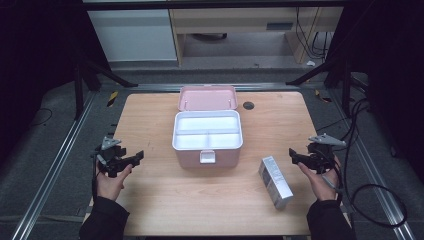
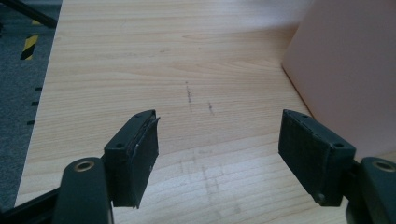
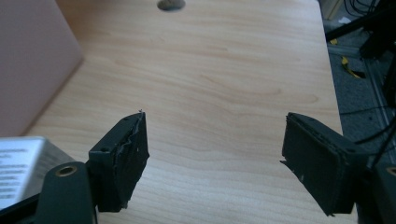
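Nearest, the silver carton (image 1: 275,181) lies flat right of the pink box (image 1: 207,136). The right tool (image 1: 300,158), spread and empty, hovers beside the carton; its own view catches the carton's printed end (image 3: 18,170). The left tool (image 1: 131,159), also spread, hangs left of the box above the surface (image 1: 150,120). Farther, the lid (image 1: 208,97) stands open.
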A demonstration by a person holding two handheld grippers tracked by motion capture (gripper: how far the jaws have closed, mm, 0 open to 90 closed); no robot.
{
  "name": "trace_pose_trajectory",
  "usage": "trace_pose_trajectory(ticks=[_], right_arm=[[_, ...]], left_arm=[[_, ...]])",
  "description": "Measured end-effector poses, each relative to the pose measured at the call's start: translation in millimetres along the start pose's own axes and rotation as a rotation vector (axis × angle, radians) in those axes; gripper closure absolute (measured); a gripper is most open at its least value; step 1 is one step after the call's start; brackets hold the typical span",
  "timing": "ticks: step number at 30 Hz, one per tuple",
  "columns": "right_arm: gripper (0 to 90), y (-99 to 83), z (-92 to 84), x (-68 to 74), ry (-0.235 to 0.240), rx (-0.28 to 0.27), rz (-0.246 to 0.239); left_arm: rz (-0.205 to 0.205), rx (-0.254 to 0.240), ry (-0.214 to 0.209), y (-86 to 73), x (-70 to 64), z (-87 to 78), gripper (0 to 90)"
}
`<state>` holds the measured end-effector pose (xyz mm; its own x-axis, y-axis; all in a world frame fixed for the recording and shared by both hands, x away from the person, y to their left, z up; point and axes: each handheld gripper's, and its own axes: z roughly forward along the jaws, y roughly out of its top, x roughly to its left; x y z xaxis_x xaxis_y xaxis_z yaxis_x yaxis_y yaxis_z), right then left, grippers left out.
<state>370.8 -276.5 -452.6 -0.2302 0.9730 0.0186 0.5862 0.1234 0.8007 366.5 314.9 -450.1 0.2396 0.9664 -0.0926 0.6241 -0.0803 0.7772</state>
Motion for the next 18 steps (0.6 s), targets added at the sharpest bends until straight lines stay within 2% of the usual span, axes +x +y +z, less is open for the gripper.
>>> trace_pose_trajectory(ticks=[3, 4, 7, 10, 11, 12, 14, 16, 18], right_arm=[[24.1, 5.3, -7.4, 0.8, 0.018, -0.021, 0.012], [25.6, 10.5, -14.0, 4.0, 0.019, -0.039, 0.000], [25.8, 15.4, -19.5, 9.0, 0.026, -0.038, -0.016], [26.5, 25.0, -29.3, 21.7, 0.042, -0.030, -0.046], [26.5, 25.0, -29.3, 21.7, 0.042, -0.030, -0.046], [26.9, 28.5, -34.0, 27.3, 0.064, -0.022, -0.049], [26.9, 29.5, -35.4, 29.4, 0.067, -0.016, -0.053], [28.2, 30.9, -37.3, 33.1, 0.086, 0.006, -0.058], [30.0, 29.8, -39.5, 40.1, 0.110, 0.033, -0.078]], left_arm=[[0.029, -0.008, -0.009, 1.8, -7.2, -3.5, 28.3], [0.042, -0.007, -0.012, 1.2, -9.9, -4.0, 28.4], [0.043, -0.007, -0.013, 1.9, -11.2, -4.2, 28.8], [0.053, -0.013, -0.022, 5.8, -13.2, -6.7, 28.9], [0.054, -0.021, -0.027, 6.8, -13.4, -8.2, 28.9], [0.051, -0.022, -0.030, 7.7, -12.4, -10.0, 29.3], [0.048, -0.019, -0.025, 7.7, -11.7, -10.4, 29.3], [0.042, -0.011, -0.022, 7.9, -10.6, -11.1, 29.7], [0.060, 0.002, -0.013, 10.0, -11.2, -13.3, 30.2]])
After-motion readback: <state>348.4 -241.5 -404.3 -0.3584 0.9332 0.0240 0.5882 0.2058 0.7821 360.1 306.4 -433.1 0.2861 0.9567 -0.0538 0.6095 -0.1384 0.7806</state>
